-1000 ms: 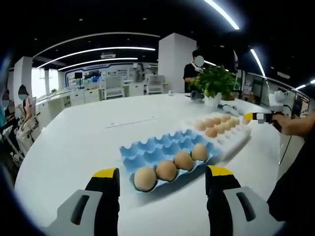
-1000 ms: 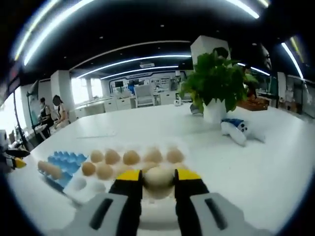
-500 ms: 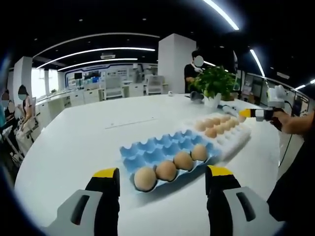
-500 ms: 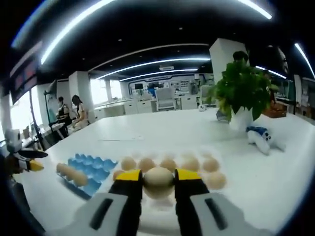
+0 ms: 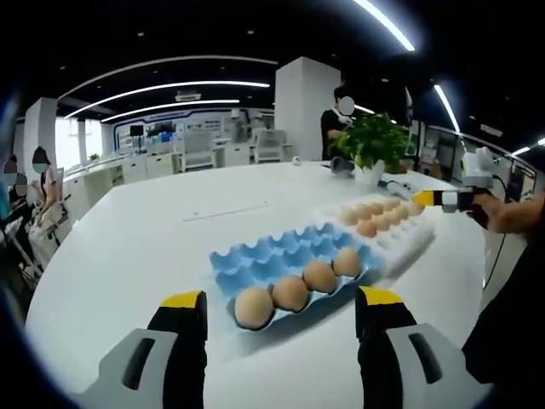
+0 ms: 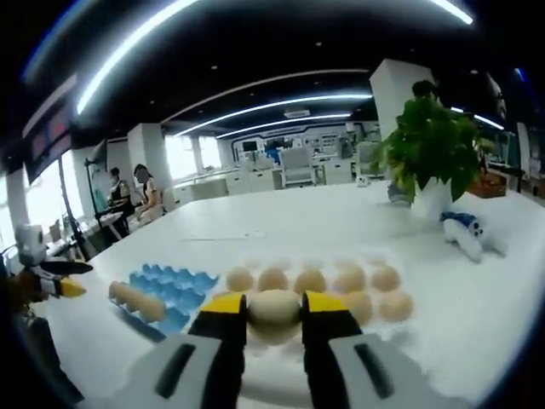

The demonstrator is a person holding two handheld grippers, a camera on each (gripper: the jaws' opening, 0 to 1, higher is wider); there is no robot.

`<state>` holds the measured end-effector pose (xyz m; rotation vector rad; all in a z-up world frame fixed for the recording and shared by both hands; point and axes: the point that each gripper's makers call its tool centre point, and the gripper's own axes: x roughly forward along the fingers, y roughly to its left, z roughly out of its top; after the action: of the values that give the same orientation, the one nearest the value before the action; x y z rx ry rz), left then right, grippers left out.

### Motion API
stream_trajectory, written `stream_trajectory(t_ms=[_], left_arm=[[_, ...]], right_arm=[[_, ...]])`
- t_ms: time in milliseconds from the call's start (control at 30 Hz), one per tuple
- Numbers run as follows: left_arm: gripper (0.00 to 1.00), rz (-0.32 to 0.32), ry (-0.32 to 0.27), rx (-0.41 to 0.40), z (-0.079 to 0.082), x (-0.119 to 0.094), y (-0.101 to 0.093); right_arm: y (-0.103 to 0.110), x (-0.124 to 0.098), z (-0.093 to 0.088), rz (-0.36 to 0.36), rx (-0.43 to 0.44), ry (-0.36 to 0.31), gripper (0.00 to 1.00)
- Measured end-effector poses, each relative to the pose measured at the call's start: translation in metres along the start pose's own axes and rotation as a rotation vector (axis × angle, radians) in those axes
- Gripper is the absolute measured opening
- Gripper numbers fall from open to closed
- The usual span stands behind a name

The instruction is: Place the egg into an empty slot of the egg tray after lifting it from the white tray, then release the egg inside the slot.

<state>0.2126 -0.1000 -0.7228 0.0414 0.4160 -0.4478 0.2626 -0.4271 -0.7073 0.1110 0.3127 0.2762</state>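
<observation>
The blue egg tray (image 5: 281, 260) lies on the white table with three brown eggs (image 5: 291, 292) in its near row; its other slots are bare. Behind it sits the white tray (image 5: 400, 239) holding several eggs. My left gripper (image 5: 281, 311) hangs open in front of the blue tray, nothing between its jaws. My right gripper (image 6: 274, 308) is shut on a pale egg (image 6: 274, 307), held above the white tray (image 6: 341, 332) and its eggs (image 6: 311, 279). The blue egg tray (image 6: 170, 290) lies to the left there. The right gripper (image 5: 434, 199) shows at the far right of the left gripper view.
A potted green plant (image 6: 430, 149) and a white-and-blue toy (image 6: 468, 234) stand behind the white tray. People sit at desks on the far left (image 6: 140, 192). A person stands behind the plant (image 5: 336, 119). The other gripper (image 6: 43, 277) enters at the left.
The right gripper has carried the egg up and leftward over the white tray, with more of the blue tray coming into its view. The left gripper has hardly moved.
</observation>
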Motion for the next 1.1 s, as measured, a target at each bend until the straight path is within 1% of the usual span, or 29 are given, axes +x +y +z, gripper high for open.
stream_trajectory(t_ms=[200, 467, 700, 767, 800, 900, 1100], left_arm=[[0.71, 0.003, 0.001, 0.000, 0.000, -0.001, 0.000], [0.71, 0.011, 0.004, -0.004, -0.002, -0.004, 0.002], [0.71, 0.013, 0.004, -0.004, -0.002, -0.004, 0.001], [0.71, 0.012, 0.005, -0.004, -0.003, -0.004, 0.001], [0.71, 0.012, 0.005, -0.004, -0.003, -0.004, 0.001], [0.71, 0.015, 0.003, -0.007, -0.003, -0.005, 0.002], [0.71, 0.017, 0.007, -0.008, -0.004, -0.005, 0.003]], right_arm=[[0.014, 0.006, -0.005, 0.040, -0.001, 0.011, 0.24], [0.034, 0.016, -0.008, 0.100, -0.001, 0.016, 0.24], [0.063, 0.027, -0.014, 0.177, -0.005, 0.034, 0.24], [0.075, 0.032, -0.017, 0.206, -0.008, 0.042, 0.24], [0.077, 0.033, -0.018, 0.211, -0.008, 0.043, 0.24], [0.091, 0.040, -0.024, 0.248, -0.014, 0.057, 0.24], [0.107, 0.048, -0.035, 0.291, -0.035, 0.084, 0.24]])
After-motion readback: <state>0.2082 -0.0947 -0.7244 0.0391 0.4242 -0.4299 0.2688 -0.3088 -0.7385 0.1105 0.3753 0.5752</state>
